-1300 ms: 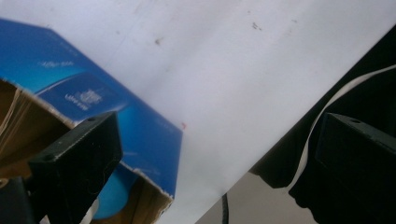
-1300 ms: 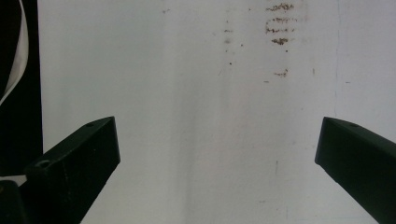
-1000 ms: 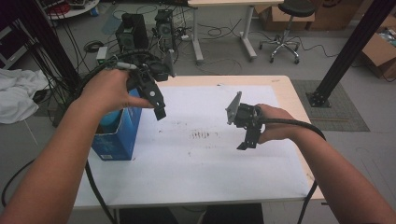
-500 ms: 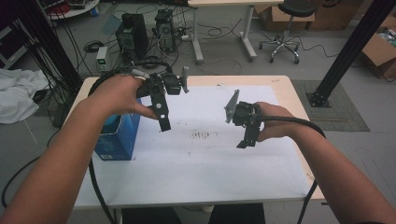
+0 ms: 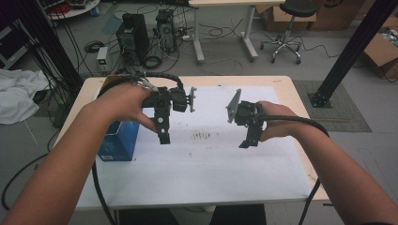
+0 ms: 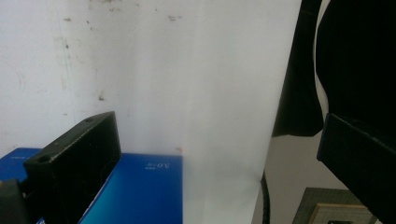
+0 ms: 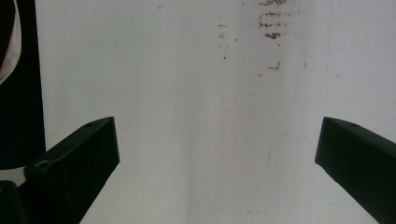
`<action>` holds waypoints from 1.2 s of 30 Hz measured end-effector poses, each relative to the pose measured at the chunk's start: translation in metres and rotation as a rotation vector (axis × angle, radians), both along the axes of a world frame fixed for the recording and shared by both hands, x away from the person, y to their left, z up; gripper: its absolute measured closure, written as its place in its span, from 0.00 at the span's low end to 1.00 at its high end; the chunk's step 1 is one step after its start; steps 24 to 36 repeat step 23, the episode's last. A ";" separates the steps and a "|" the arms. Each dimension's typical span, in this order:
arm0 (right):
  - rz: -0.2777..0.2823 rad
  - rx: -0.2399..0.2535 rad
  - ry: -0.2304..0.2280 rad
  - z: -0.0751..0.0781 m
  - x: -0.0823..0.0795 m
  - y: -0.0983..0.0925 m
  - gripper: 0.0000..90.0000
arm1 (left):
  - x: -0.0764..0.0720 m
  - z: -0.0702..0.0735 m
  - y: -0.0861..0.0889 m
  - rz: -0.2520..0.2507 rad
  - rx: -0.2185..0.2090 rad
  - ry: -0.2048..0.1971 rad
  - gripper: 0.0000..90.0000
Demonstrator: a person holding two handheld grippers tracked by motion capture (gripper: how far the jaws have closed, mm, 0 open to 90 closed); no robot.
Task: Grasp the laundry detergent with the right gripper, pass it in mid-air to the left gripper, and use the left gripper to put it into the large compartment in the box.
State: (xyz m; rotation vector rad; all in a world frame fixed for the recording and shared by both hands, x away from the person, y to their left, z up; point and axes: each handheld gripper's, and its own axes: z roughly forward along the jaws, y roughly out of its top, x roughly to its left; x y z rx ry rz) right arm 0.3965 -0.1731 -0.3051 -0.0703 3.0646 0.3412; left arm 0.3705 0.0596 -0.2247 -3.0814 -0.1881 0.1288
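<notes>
Both tongs apart and empty above the tabletop; blue box at the left edge is the nearest thing to take.

Left tongs (image 5: 164,133) hang jaws wide, pointing down just right of the blue box (image 5: 118,140); right tongs (image 5: 248,138) likewise spread, over bare sheet. The box reads as printed cardboard, rectangular, sharp-cornered, glossy faces (image 6: 140,191), standing upright by the left forearm. Judged light and fairly stiff, though walls could dent under a hard squeeze and gloss may slip; best taken across its two narrower faces near the top. White sheet (image 7: 210,130) covering the tabletop (image 5: 281,82) is matte, smooth, flecked with brown marks; pale wood shows at the rim.
</notes>
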 end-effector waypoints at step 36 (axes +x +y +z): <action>-0.004 -0.003 -0.001 -0.002 -0.002 -0.003 0.00 | -0.001 -0.002 -0.006 -0.027 -0.006 -0.019 0.00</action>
